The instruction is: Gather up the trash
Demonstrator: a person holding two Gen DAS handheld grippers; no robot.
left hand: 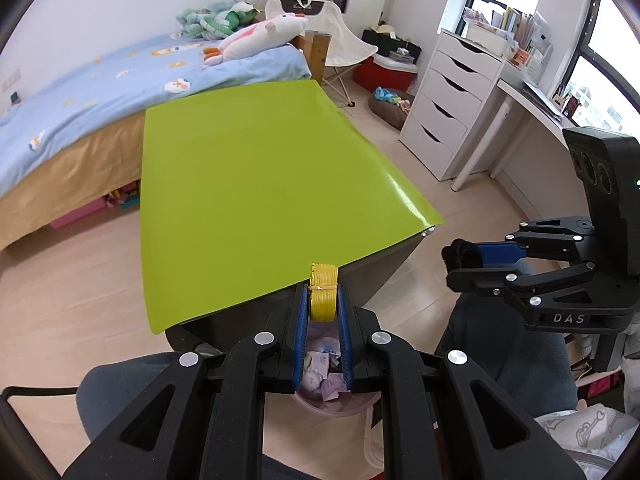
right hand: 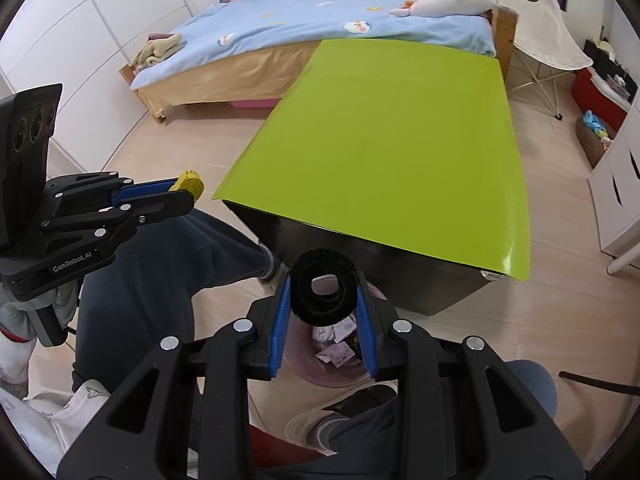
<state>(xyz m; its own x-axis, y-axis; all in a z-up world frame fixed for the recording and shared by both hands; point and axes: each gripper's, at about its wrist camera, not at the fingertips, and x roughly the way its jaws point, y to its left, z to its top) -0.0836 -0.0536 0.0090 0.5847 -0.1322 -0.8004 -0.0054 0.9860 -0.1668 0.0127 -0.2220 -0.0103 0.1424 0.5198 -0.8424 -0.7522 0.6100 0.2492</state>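
The worktop point(left hand: 256, 184) stands on the floor point(left hand: 72, 280) with the bed point(left hand: 100, 80) behind it on the left. Soft toys point(left hand: 256, 36) lie on the bed's far end, and a folding chair point(left hand: 340, 36) stands just beyond it. A drawer unit point(left hand: 448, 108) stands to the right of the worktop. A bin point(right hand: 320, 364) sits on the floor before the worktop's near edge, with scraps of paper point(right hand: 334, 344) in it. Above the bin, the left tool point(left hand: 323, 304) grips a spool point(left hand: 323, 294) and the right tool point(right hand: 324, 300) grips a roll of tape point(right hand: 323, 292), the left one to the left of the right.
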